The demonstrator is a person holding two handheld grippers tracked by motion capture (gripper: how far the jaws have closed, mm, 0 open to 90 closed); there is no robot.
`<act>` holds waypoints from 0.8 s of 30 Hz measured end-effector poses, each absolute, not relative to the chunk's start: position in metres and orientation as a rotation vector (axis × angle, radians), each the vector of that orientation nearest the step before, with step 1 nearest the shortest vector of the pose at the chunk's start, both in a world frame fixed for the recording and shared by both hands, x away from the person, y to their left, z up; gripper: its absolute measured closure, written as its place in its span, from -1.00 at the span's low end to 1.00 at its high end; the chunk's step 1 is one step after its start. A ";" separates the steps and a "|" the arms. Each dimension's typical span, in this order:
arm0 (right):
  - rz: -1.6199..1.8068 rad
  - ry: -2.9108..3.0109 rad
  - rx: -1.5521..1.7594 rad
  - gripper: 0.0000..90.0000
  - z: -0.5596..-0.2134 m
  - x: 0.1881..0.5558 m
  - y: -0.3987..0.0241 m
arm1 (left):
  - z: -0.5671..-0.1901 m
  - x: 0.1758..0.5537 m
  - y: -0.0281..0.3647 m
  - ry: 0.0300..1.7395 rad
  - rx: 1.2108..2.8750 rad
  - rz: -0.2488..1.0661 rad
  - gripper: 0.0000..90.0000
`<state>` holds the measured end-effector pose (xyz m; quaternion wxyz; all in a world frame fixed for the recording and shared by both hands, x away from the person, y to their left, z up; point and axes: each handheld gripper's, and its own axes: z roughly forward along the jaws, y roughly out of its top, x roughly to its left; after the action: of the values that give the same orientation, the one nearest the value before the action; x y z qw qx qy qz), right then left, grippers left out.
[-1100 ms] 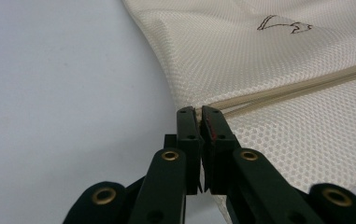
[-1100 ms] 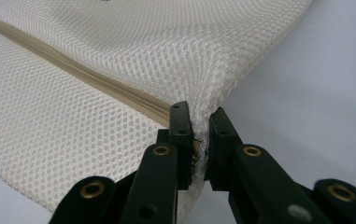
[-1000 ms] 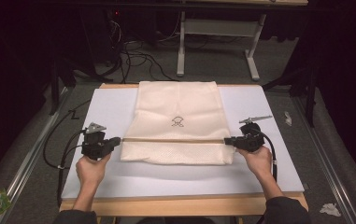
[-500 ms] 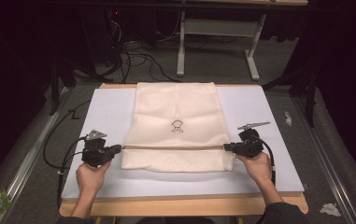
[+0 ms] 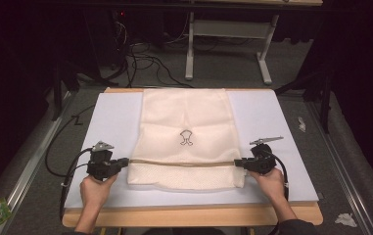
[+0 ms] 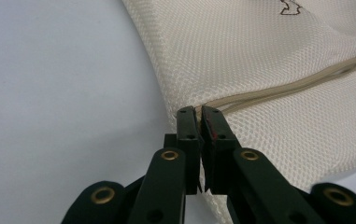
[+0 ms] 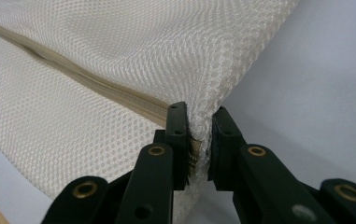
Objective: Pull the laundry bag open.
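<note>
A cream mesh bag [image 5: 186,117] with a small black emblem lies flat on the white mat [image 5: 110,117]. Its near part is folded over along a tan band [image 5: 184,163]. My left gripper [image 5: 125,161] is shut on the bag's left edge at the band's end; in the left gripper view the jaws [image 6: 199,112] pinch the mesh [image 6: 259,46]. My right gripper [image 5: 238,162] is at the right end of the band. Its jaws [image 7: 199,114] have just been opening and stand slightly apart, with the hemmed mesh edge [image 7: 222,60] loose between them.
The mat covers a wooden tabletop [image 5: 189,215] whose front edge lies just below my hands. Cables [image 5: 57,152] trail off the left side. A table frame [image 5: 228,44] stands on the floor beyond. Scraps of litter [image 5: 345,219] lie on the floor at the right.
Both hands have come toward the near edge and lower, bringing the folded band down onto the bag. The right jaws have parted a little.
</note>
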<state>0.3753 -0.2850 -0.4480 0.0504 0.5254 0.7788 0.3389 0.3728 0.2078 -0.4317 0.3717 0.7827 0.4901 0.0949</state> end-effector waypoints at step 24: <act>1.007 2.222 1.480 0.10 -0.435 0.361 -0.287 | -0.414 0.363 0.202 1.088 1.959 0.367 0.33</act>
<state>0.3614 -0.2871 -0.4349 0.1435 0.5133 0.7706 0.3494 0.3625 0.2017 -0.4136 0.4217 0.7823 0.4344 0.1466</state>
